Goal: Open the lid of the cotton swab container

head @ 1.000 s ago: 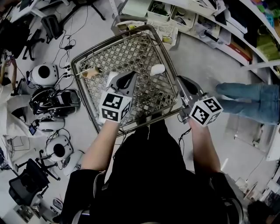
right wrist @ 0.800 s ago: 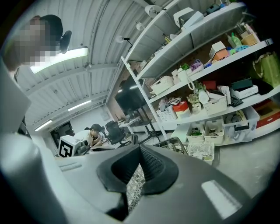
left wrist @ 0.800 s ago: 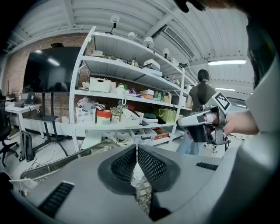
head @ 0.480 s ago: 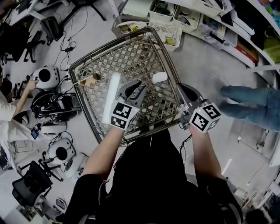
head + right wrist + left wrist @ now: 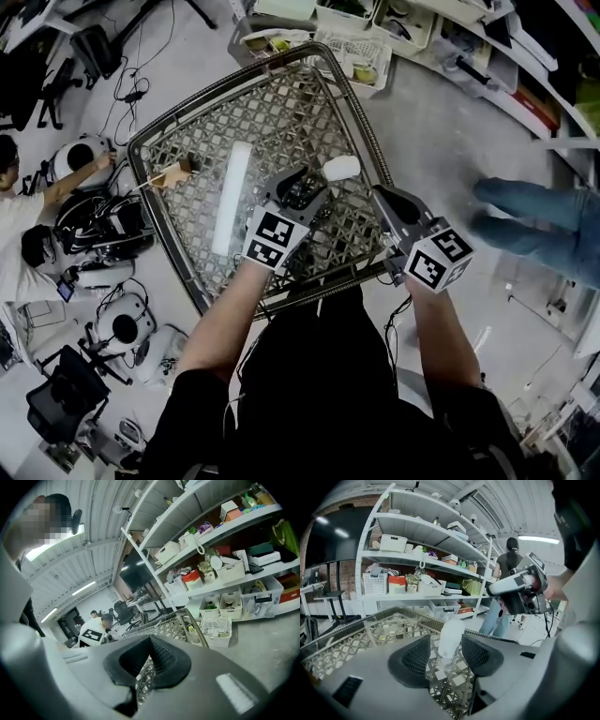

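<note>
A: Where the left claw [image 5: 446, 652] hangs low over the table [image 5: 281, 112], how do its jaws stand?

B: Wide apart, and they have just been opening. Pads bare, nothing gripped.

A: Right claw [image 5: 149, 660]?

B: Jaws pressed together, empty. It sits off the table's right edge, beside the rim.

A: Container [image 5: 451, 637]?

B: White, on the mesh, just ahead of the left claw's tips. It shows in the gap between the jaws but neither pad touches it. Looks upright in the left gripper view. Close to the right rim.

A: Further out?

B: Small tan object [image 5: 173, 173] on the mesh by the left rim, well apart from the container. Beyond the table, shelves [image 5: 417, 531] with bins and boxes. A person's legs [image 5: 534, 220] on the floor to the right.
</note>
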Tool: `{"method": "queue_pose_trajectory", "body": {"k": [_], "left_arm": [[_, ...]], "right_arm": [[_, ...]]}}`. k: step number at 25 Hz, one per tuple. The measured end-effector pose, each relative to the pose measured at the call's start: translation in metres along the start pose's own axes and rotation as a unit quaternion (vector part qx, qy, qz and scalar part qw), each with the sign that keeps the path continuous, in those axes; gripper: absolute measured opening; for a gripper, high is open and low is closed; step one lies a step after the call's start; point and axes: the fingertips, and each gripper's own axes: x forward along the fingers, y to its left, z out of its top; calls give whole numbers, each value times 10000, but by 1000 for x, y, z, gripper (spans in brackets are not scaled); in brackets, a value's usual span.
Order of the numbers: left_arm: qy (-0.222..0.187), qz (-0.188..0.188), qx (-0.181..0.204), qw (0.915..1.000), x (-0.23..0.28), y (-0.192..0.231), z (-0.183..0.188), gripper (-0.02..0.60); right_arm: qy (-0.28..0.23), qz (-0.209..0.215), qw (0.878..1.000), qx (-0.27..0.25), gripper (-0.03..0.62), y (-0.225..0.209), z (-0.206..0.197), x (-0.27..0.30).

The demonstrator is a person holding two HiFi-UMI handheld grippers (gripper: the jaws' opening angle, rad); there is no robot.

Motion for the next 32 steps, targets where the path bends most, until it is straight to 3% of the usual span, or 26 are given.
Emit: {"method": "queue_pose_trajectory", "body": {"k": [4, 15, 22, 27, 32], "left_arm": [[162, -234, 194, 9994, 20, -3, -16, 230], [261, -476, 534, 9971, 57, -7, -25, 239], [485, -550, 851, 9937, 79, -14, -32, 239], [638, -384, 909, 9931, 82, -10, -33, 238], [667, -419, 957, 9923, 81, -12, -32, 200]], "right_arm": [[38, -18, 10000, 40, 11, -9, -2, 7], [94, -36, 9998, 193, 11, -26, -15, 13], [60, -130, 9992, 377, 11, -34, -24, 3], [65, -183, 9992, 353, 11, -39, -25, -9], [72, -220, 9991, 341, 11, -40, -26, -15]]}}
